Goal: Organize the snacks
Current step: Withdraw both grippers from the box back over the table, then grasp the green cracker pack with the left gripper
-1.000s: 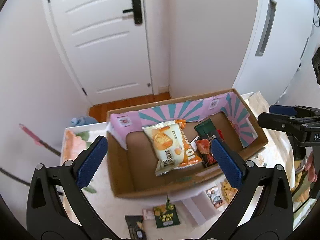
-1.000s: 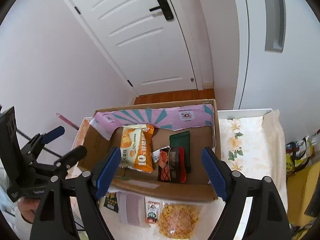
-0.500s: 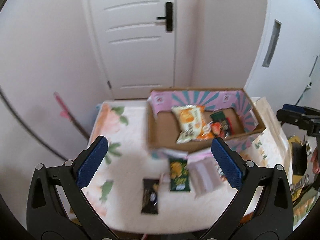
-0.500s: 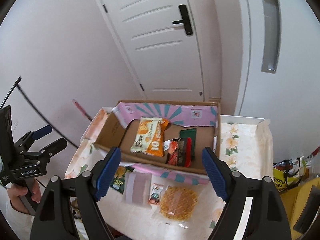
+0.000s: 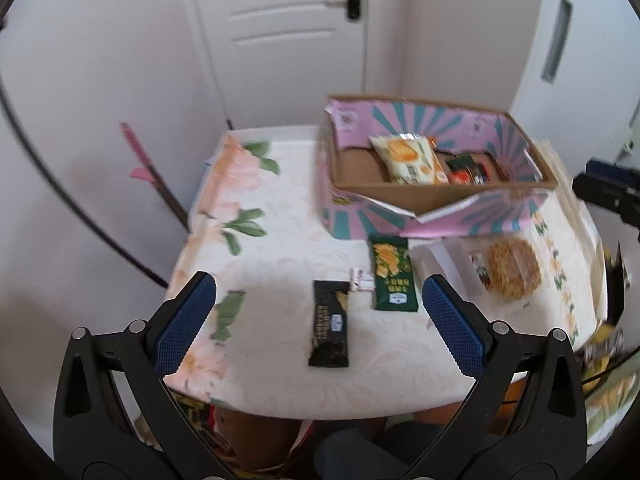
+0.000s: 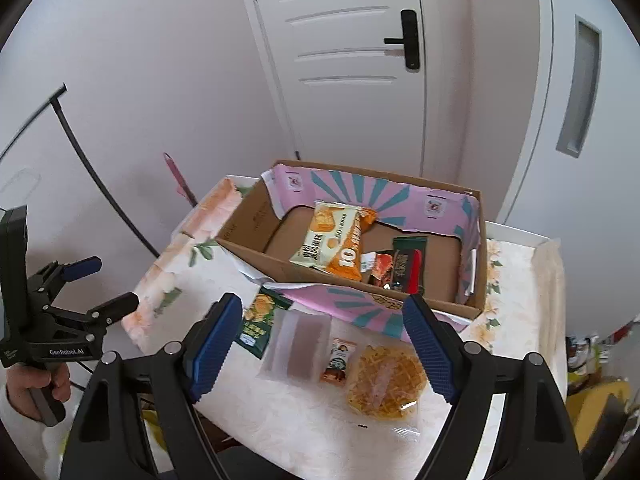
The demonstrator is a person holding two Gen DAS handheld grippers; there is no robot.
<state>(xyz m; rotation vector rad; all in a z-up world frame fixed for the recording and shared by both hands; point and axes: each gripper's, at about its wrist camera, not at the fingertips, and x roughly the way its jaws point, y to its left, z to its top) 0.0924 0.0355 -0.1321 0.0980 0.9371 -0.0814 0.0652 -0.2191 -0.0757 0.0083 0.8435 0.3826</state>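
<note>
Between the spread, empty left tongs (image 5: 318, 318) lies a black snack bar (image 5: 330, 324), seemingly lined up for pickup; right tongs (image 6: 320, 346) likewise gape empty.

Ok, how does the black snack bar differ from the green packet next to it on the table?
The black snack bar is narrower and darker; the green packet is wider, with yellow artwork. The bar lies nearer the table's front edge and alone; the packet's far end reaches the cardboard box. Both lie flat, lengthwise, outside the box, ungripped.

Hidden and unclear parts
The right gripper (image 5: 608, 196) was cut off at the frame edge; the black packet's (image 5: 330, 328) print was blurred.
</note>
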